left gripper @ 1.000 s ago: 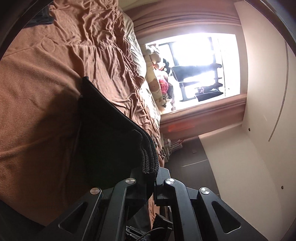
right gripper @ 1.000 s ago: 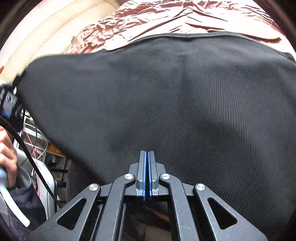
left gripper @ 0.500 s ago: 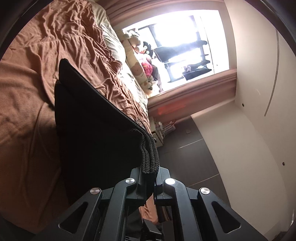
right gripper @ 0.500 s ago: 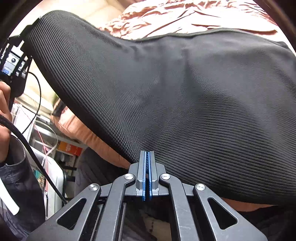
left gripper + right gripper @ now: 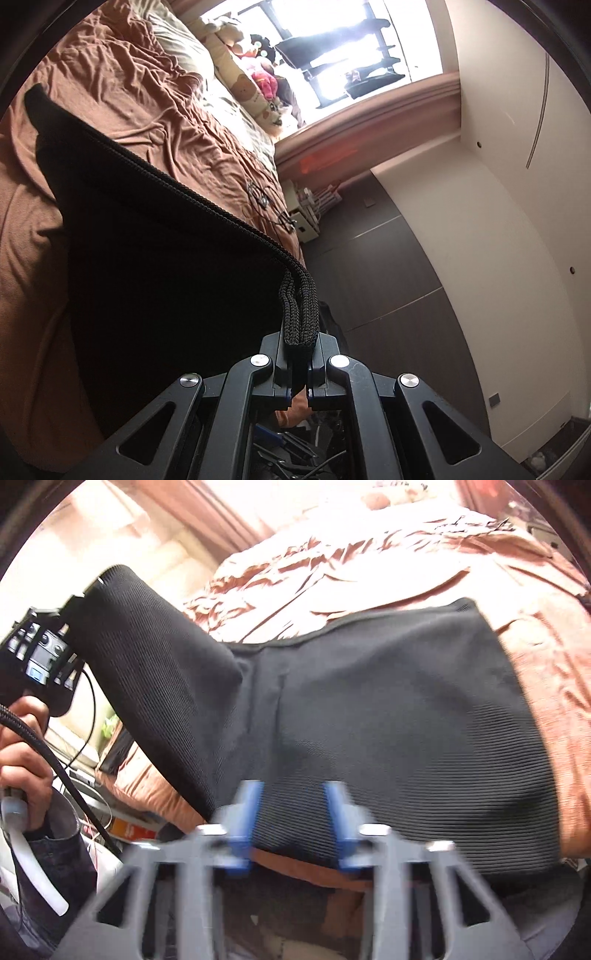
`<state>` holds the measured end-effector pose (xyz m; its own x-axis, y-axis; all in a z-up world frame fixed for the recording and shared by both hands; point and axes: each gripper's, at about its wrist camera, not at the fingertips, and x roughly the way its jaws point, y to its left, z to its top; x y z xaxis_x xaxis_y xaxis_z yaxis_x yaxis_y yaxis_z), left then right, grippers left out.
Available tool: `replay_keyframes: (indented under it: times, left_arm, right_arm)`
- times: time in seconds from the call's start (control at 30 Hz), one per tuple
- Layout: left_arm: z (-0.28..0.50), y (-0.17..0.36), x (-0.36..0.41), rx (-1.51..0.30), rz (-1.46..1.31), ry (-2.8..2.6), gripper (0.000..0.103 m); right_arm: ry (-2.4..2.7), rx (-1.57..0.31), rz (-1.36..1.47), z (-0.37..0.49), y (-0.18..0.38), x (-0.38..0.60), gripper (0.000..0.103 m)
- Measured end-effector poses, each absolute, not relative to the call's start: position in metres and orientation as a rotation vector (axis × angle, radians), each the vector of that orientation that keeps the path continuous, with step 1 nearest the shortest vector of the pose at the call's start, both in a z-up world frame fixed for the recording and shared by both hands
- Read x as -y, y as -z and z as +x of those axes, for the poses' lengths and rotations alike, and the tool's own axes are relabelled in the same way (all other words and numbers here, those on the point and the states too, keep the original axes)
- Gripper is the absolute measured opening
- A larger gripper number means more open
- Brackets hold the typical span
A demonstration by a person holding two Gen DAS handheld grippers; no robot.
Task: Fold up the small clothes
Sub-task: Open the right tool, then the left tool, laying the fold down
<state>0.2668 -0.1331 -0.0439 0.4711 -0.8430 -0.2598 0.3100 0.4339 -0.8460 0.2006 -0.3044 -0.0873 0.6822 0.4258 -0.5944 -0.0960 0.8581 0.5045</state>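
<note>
The left gripper (image 5: 299, 369) is clenched on a bunched black hem of the one black ribbed garment (image 5: 388, 720), pinching several stacked edges between its fingers. From that grip the cloth runs up and away to the left of the claw, its lifted corner held clear of the brown bedsheet (image 5: 122, 99) beyond it. In the right wrist view the same gripper appears at the far left, tilted, with a person's hand (image 5: 26, 746) wrapped around its handle and a dark sleeve (image 5: 55, 867) below.

The right gripper (image 5: 291, 823) has just been opening: its two blue pads stand apart, blurred, with the garment's near edge lying between them but not pressed. Ahead of this claw the garment spreads flat over the bed, one portion rising to the left toward the other gripper.

Past the left claw, at the bed's far end, sit several soft toys (image 5: 258, 85) under one bright window (image 5: 351, 44).
</note>
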Motion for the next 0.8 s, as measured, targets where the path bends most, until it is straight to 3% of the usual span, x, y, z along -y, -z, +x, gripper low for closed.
replay_keyframes:
  times: [0.33, 0.8]
  left_arm:
    - [0.269, 0.051, 0.200, -0.856, -0.726, 0.873, 0.004]
    - [0.260, 0.102, 0.289, -1.045, -0.580, 0.918, 0.004]
  right_arm:
    - [-0.254, -0.717, 0.484, 0.152, 0.087, 0.338, 0.061]
    - [-0.158, -0.708, 0.569, 0.093, 0.094, 0.389, 0.061]
